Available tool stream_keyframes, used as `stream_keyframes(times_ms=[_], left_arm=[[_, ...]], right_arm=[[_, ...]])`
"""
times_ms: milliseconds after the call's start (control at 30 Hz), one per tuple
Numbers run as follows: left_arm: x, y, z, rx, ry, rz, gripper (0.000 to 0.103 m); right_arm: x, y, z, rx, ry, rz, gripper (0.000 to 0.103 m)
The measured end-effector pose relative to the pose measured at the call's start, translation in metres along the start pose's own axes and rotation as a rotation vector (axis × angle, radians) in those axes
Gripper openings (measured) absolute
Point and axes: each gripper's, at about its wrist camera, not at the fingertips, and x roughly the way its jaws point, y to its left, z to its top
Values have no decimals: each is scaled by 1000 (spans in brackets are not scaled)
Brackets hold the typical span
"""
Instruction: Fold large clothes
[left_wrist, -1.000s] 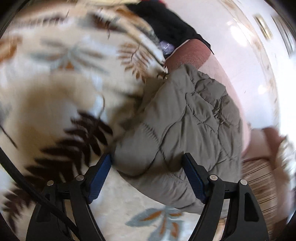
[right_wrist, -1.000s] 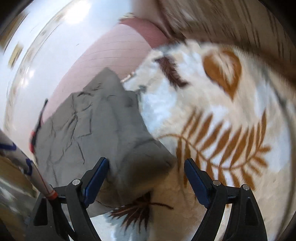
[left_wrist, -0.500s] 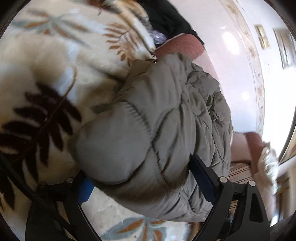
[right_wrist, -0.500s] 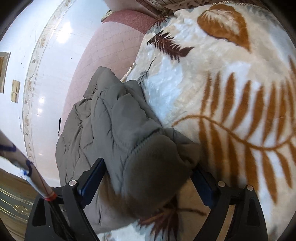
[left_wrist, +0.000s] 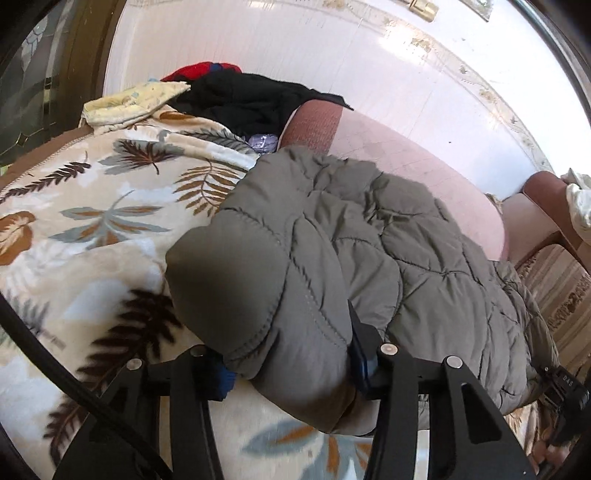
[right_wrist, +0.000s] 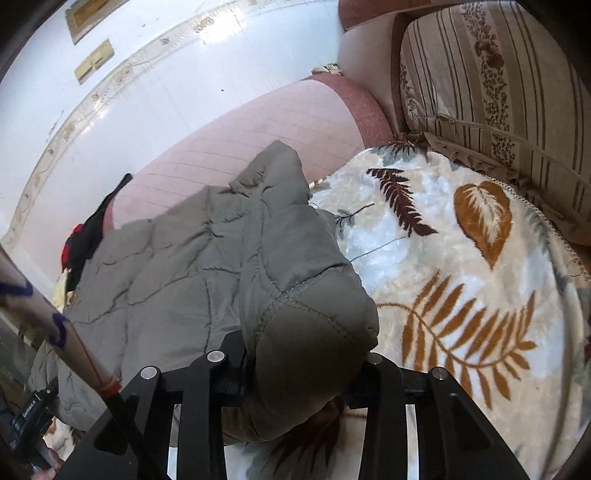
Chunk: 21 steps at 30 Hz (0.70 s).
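Olive quilted jacket (left_wrist: 369, 236) lies on our leaf-print blanket (left_wrist: 92, 229). Our left gripper (left_wrist: 291, 365) and right gripper (right_wrist: 303, 373) each have fingers clamped on a padded jacket corner.

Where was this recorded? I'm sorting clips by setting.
Probably a home living room or bedroom: a grey-green quilted puffer jacket lies on a plush cream leaf-print blanket, beside a striped floral cushion and a pile of black and red clothes.

The quilted jacket (left_wrist: 332, 258) bulges over the left gripper (left_wrist: 291, 365), hiding most of both blue pads. On the right gripper (right_wrist: 306, 373) the fingertips are buried entirely. The striped cushion (right_wrist: 498, 92) runs past the frame edge.
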Motion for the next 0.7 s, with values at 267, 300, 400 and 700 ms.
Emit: stream_keyframes(times_ms=[267, 300, 400, 700], left_arm=[[-74, 11, -49, -31, 8, 5, 48], [-82, 13, -57, -32, 13, 5, 48], [-103, 23, -79, -21, 42, 0, 51], [-115, 109, -110, -466, 179, -184, 68]], right_arm=[[-73, -2, -37, 19, 5, 57, 38], [-79, -3, -42, 23, 10, 63, 38], [-101, -11, -63, 32, 33, 84, 39], [-97, -107, -90, 436, 233, 177, 71]])
